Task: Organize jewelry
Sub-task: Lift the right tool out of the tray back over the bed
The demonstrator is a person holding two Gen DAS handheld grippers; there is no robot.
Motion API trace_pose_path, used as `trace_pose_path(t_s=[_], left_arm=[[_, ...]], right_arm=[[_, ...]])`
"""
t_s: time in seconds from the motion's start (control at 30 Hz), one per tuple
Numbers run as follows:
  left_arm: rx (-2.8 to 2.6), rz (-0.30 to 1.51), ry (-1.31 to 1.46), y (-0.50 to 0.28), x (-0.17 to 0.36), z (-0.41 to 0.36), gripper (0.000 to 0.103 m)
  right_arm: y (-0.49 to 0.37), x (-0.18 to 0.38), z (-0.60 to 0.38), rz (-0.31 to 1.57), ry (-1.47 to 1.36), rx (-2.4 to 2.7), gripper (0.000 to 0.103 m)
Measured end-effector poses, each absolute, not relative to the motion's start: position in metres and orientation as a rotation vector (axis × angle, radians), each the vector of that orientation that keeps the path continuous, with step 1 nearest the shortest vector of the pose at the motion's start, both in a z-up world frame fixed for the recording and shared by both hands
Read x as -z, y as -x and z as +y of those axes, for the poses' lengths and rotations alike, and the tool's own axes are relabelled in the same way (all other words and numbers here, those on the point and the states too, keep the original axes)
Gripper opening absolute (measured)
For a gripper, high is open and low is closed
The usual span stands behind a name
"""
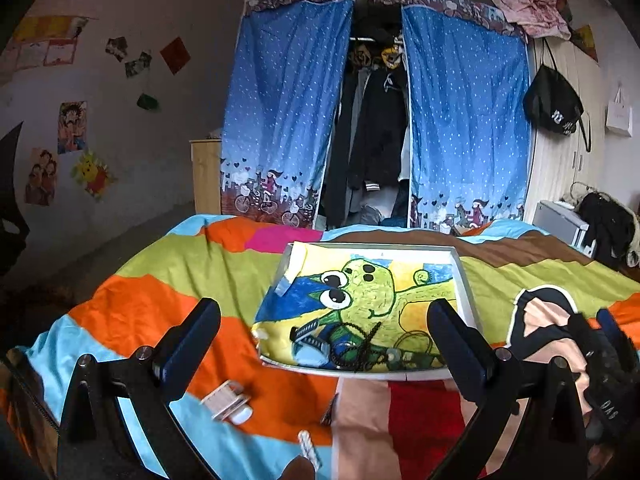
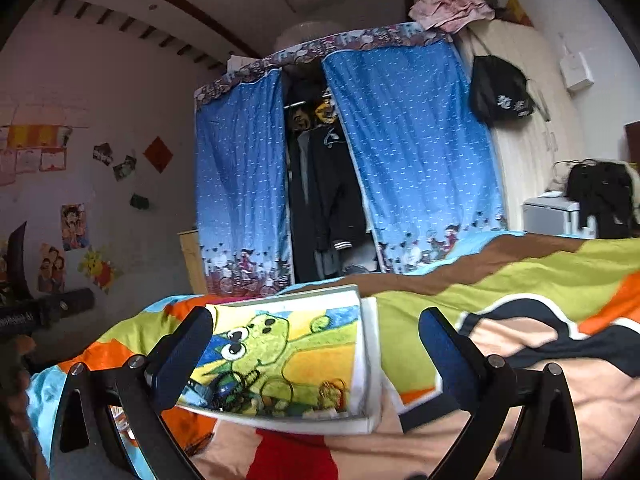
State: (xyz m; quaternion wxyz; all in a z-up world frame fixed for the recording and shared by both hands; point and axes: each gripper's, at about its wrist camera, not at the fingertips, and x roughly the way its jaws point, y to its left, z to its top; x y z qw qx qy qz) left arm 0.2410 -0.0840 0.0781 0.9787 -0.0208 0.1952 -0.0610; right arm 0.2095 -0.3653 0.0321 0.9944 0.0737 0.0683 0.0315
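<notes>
Bedspread [image 1: 168,276] carries white tray [image 1: 466,288] near its middle; jewelry, including black bead chain [image 1: 360,344], lies along the tray's near edge. Left gripper [image 1: 324,340] sits nearer, straight ahead, jaws spread, empty. Right gripper [image 2: 316,352] likewise spread, tray left of centre.

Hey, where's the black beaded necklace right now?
In the left wrist view, the black beaded necklace lies inside the shallow white tray lined with a green cartoon drawing, at its near edge, beside a thin dark cord loop, on the colourful bedspread.

Matt cloth bedspread [image 1: 168,280], white tray [image 1: 464,280] (crayon-textured drawing inside), dark beaded necklace [image 1: 356,344], blue cloth curtains [image 1: 280,120]
</notes>
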Motion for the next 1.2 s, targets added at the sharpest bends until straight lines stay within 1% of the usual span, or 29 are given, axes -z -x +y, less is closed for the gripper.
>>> trace_pose_path(t_s=[0.13, 0.27, 0.57, 0.9, 1.2], left_arm=[[0.107, 0.350, 0.036, -0.204, -0.081, -0.071, 0.101], [0.097, 0.333, 0.019, -0.169, -0.076, -0.057, 0.101], [0.096, 0.369, -0.012, -0.109, -0.046, -0.032, 0.101], [0.022, 0.455, -0.015, -0.067, -0.011, -0.016, 0.101], [-0.008, 0.515, -0.002, -0.061, 0.007, -0.009, 0.101]], right_arm=[[-0.184, -0.028, -0.350, 0.160, -0.088, -0.016, 0.103], [-0.152, -0.031, -0.330, 0.144, -0.030, -0.037, 0.103], [-0.092, -0.021, -0.291, 0.198, 0.027, -0.100, 0.103], [-0.064, -0.007, -0.270, 0.299, 0.007, -0.097, 0.103], [-0.062, 0.009, -0.248, 0.396, 0.055, -0.106, 0.103]])
